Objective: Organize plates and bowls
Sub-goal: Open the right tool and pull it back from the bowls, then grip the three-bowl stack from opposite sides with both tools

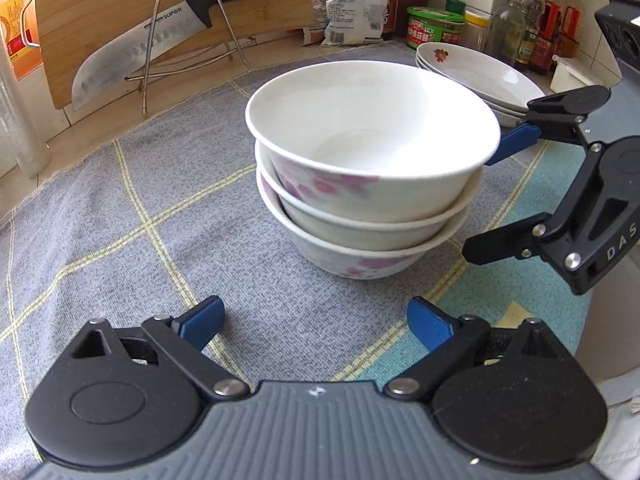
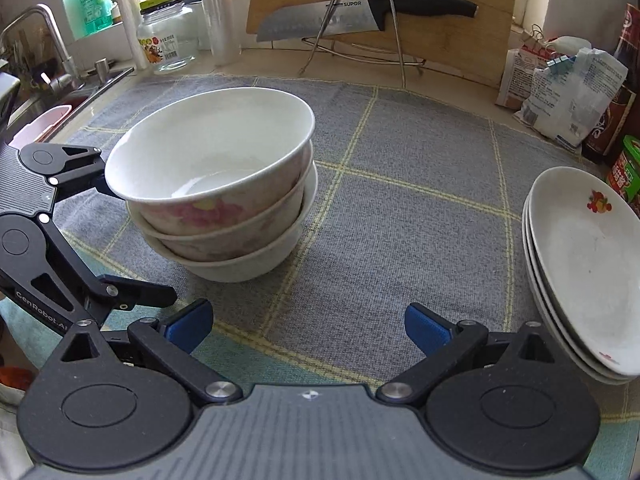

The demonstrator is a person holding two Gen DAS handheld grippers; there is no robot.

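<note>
With bowls (image 1: 372,168) nested mid-tabletop and plates (image 2: 584,272) piled toward its back right corner to save room, the left gripper (image 1: 316,322) and right gripper (image 2: 308,322) both hover, fingers wide apart, empty.

Readable print from my two wrist cameras

I read "SUPOR" on the blade of the knife (image 1: 132,48) that rests in the wire rack in front of the wooden cutting board; the same word shows on it in my right wrist view. In my left wrist view the right gripper (image 1: 486,200) carries the white letters "DAS" on its black body, cut off by the frame edge. In my right wrist view the left gripper (image 2: 132,240) shows "GenRobot.AI" along its arm, as best I can make it out. The jar, bottle and bag labels are too small or blurred for me to read.
</note>
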